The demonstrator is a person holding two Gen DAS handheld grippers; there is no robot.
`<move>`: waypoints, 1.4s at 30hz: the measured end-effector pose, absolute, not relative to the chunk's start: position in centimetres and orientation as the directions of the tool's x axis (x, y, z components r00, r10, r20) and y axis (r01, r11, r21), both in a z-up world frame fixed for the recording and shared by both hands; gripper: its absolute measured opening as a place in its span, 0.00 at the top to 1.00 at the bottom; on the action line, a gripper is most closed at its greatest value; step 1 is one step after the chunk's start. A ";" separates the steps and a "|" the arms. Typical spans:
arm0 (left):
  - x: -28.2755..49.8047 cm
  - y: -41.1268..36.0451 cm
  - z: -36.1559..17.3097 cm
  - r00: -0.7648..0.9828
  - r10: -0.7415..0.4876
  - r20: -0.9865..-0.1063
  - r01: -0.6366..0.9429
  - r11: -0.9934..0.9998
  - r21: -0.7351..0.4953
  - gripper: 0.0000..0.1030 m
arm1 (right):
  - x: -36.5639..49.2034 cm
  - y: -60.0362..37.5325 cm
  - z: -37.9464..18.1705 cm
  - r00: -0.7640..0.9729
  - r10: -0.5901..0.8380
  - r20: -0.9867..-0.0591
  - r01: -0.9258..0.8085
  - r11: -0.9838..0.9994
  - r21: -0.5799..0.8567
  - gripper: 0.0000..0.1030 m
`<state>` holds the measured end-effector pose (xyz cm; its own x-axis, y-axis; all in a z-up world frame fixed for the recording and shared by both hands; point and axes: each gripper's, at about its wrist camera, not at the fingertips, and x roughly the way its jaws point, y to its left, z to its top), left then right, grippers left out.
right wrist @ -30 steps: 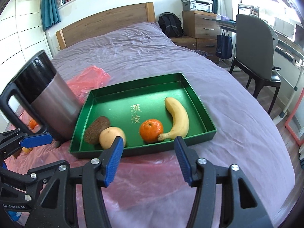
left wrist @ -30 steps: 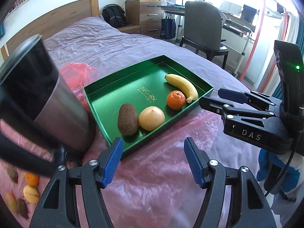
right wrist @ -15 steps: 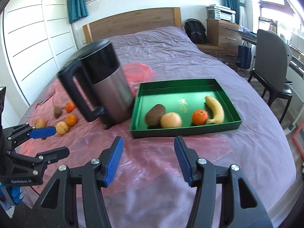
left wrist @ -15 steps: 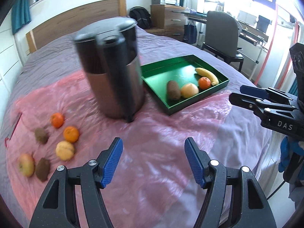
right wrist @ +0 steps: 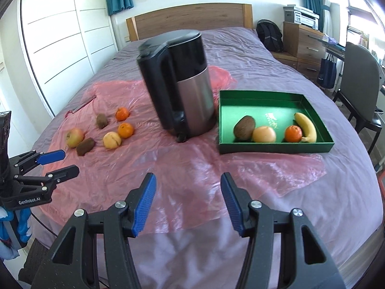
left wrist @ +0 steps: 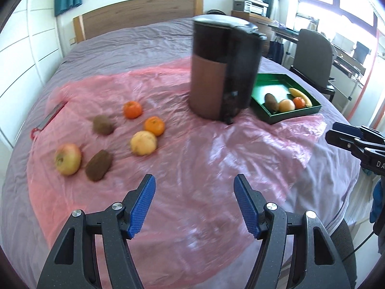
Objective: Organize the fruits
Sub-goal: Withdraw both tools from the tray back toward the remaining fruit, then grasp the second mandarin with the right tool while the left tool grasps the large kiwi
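A green tray on the bed holds a kiwi, a yellow round fruit, an orange and a banana; the tray also shows in the left wrist view. Several loose fruits lie on the pink plastic sheet at the left: an apple, two kiwis, two oranges and a yellow fruit. My left gripper is open and empty above the sheet, short of the loose fruits. My right gripper is open and empty near the bed's front edge.
A black and steel kettle stands between the loose fruits and the tray. The pink plastic sheet covers the purple bedspread. A chair and a desk stand at the right, a wooden headboard at the back.
Both grippers have pulled back and swung left from the tray. The loose fruits and the kettle's left side have come into view. Both stay open and empty.
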<state>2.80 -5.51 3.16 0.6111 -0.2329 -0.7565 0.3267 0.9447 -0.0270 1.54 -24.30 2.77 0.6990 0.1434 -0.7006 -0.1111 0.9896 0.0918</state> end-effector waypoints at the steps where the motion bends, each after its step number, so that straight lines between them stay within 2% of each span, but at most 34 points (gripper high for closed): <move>1: 2.7 -4.7 2.9 0.614 -0.225 -0.757 0.315 0.949 -0.027 0.40 | 1.4 -23.7 2.5 0.692 0.148 -0.706 -0.117 0.989 0.093 0.15; 10: 2.1 3.6 0.4 0.623 -0.156 -0.767 0.178 0.982 -0.056 0.40 | 1.7 -18.4 1.0 0.635 0.192 -0.748 -0.193 0.977 0.087 0.15; 19: 3.3 8.5 -1.4 0.618 -0.131 -0.775 0.106 0.991 -0.084 0.40 | 4.4 -13.0 -0.5 0.589 0.226 -0.776 -0.265 0.961 0.078 0.15; 28: 7.9 9.7 -2.2 0.604 -0.144 -0.784 0.184 0.982 -0.038 0.40 | 8.4 -9.1 -1.8 0.550 0.256 -0.795 -0.321 0.943 0.082 0.15; 33: 11.4 9.4 -3.1 0.565 -0.179 -0.805 0.269 0.963 -0.026 0.40 | 11.6 -7.3 -2.4 0.548 0.267 -0.793 -0.325 0.941 0.092 0.16; 42: 15.8 9.0 -5.3 0.529 -0.170 -0.832 0.330 0.944 0.017 0.40 | 18.5 -4.5 -3.1 0.567 0.261 -0.781 -0.299 0.949 0.100 0.15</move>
